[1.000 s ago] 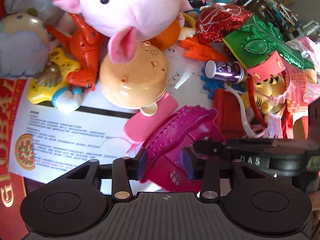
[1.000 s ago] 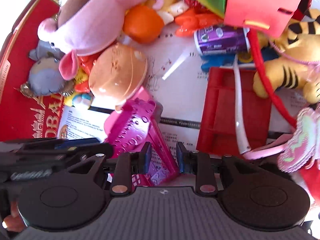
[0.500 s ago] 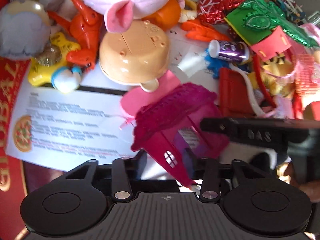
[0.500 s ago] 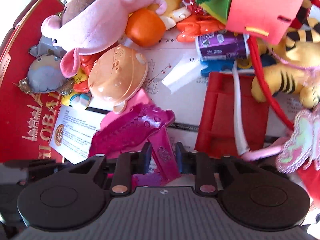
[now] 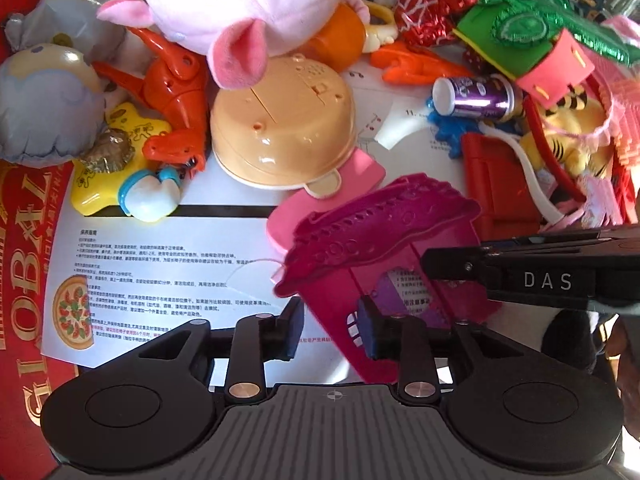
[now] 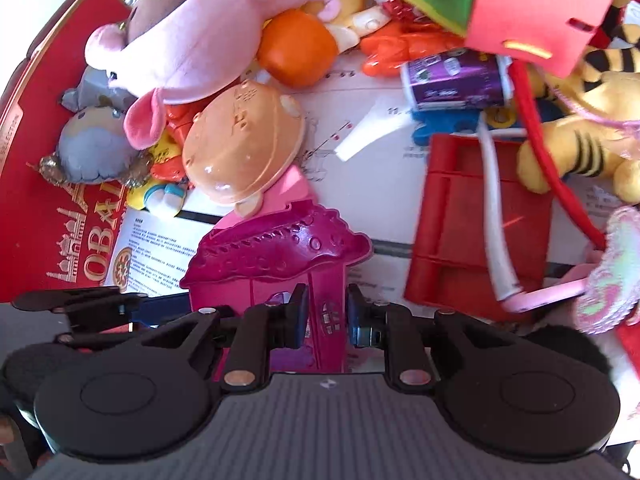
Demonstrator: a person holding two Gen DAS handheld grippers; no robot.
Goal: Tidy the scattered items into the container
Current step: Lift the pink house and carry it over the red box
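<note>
Now that the magenta toy house (image 6: 280, 268) has tipped up from lying on its side a second ago to standing roof-up, we have it where the right claw (image 6: 326, 316) can take it properly: its jaws are closing, and the pads already sit against the two faces of the house's narrow wall. The left claw (image 5: 330, 328) has come in lower beside it, and its jaws are opening; one pad lies against the house's lower wall in that view, the other stands clear over the printed sheet (image 5: 160, 264), so we judge it has no hold.

For the task this looks like a handover to the right side, with the house raised a little and ready to carry. We cannot see any container for certain; the red printed board (image 5: 24, 240) at the left may be part of one.

Around the house the heap is tight. The peach dome toy (image 5: 280, 128) and a pink flat piece (image 5: 360, 176) lie just beyond the roof, the pink plush pig (image 5: 248, 12) leans on the dome, and the red plastic frame (image 6: 476, 232) with a white stick across it lies near on the right. A lift straight up should clear them.
</note>
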